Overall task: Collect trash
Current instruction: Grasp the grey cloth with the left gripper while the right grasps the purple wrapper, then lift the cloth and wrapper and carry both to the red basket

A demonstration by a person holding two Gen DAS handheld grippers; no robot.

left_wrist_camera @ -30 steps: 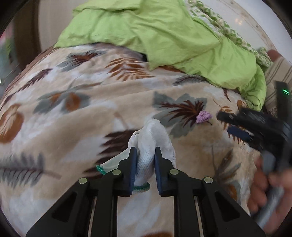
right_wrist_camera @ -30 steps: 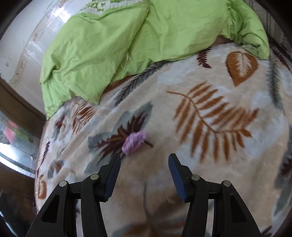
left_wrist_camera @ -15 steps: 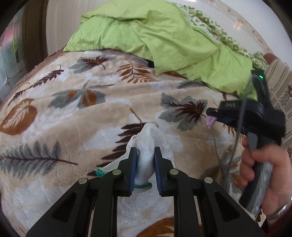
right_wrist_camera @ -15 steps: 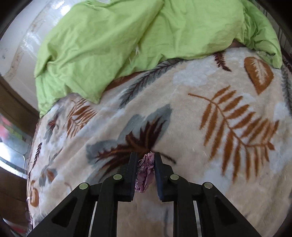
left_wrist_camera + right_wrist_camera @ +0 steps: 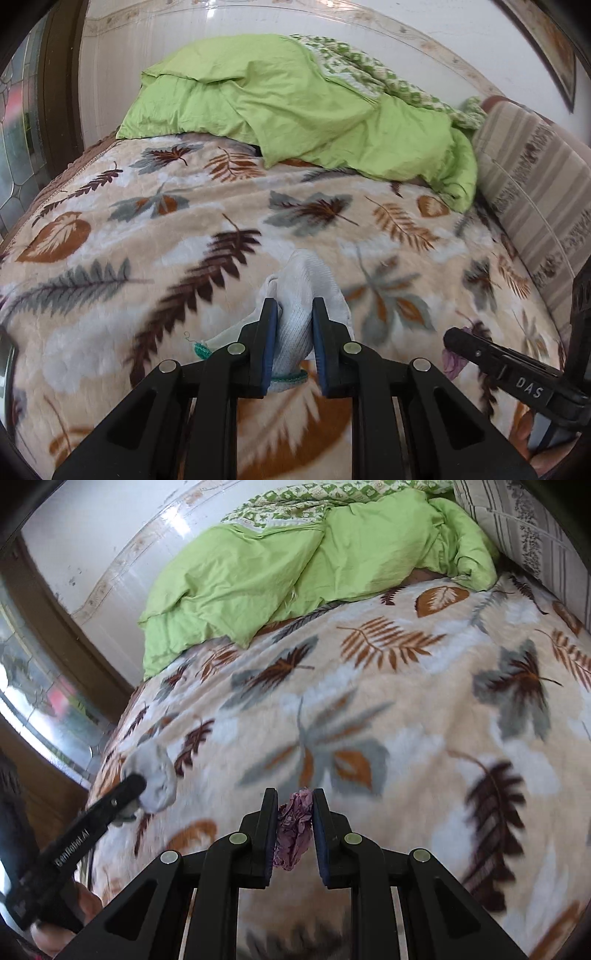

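White knitted cloth (image 5: 301, 295) sits clamped in your left gripper (image 5: 294, 345), jaws squeezed right down on it, green-trimmed hem hanging below the pads. Left wrist view: cloth is lifted clear of the leaf-print blanket (image 5: 147, 240), nothing else caught with it. A loose green thread end (image 5: 199, 349) dangles just beside the left finger, so watch it doesn't snag. Your right gripper (image 5: 452, 341) pokes in at the lower right edge with something purple (image 5: 452, 360) at its tip. Green duvet (image 5: 295, 110) is bunched at the far end, well apart from both loads. No bin in sight.

Right wrist view: purple crumpled wrapper (image 5: 293, 829) pinched between the right gripper's (image 5: 294, 825) jaws, shut tight on it, part of it hanging below the pads. Bite looks shallow, mostly the upper part. Left gripper (image 5: 127, 784) shows at the left edge carrying the pale cloth (image 5: 155, 779), a hand (image 5: 59, 919) under its handle. No bin here either.

Doing the carry well, as I judge it: keep both squeezes firm, don't ease off until each piece is over the container. Move level, no jerks, since the crumpled wrapper is light and could slip. Keep the two tools apart so the hanging cloth doesn't brush the wrapper. Drop one, then the other.
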